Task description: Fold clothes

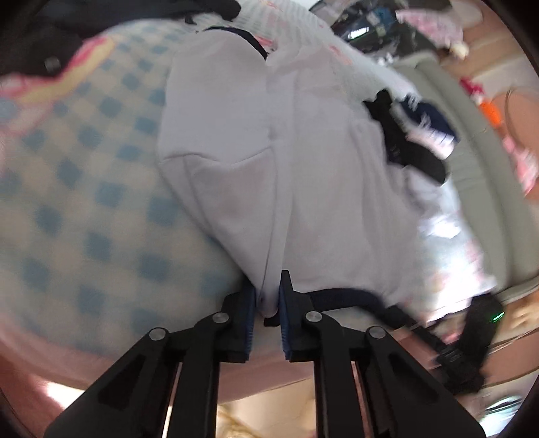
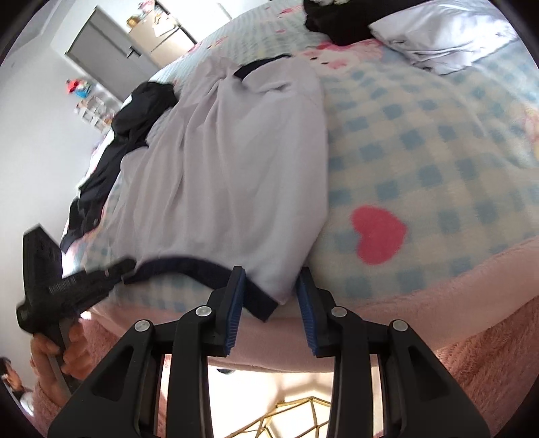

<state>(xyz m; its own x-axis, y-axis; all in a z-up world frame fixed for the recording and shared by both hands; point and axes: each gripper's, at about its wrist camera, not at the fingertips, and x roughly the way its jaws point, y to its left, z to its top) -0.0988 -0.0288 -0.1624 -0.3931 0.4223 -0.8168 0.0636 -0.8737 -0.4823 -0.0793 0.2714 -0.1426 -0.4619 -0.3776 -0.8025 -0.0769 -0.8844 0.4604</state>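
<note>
A white garment [image 1: 269,168] with a navy hem is spread lengthwise on a blue-checked blanket [image 1: 84,175]. My left gripper [image 1: 267,303] is shut on the near hem, and white cloth is bunched between its blue pads. In the right wrist view the same white garment [image 2: 235,161] reaches to the bed's near edge. My right gripper [image 2: 271,303] is open. Its fingers stand on either side of the garment's near right corner without pinching it. The left gripper [image 2: 114,269] shows at the left, held by a hand [image 2: 50,350] at the hem.
A dark garment [image 2: 134,114] lies crumpled along the white one's far side. A folded white piece [image 2: 444,40] and black clothes [image 2: 337,20] sit at the head of the blanket [image 2: 421,151]. A pink fleece border [image 2: 471,337] runs along the bed's near edge.
</note>
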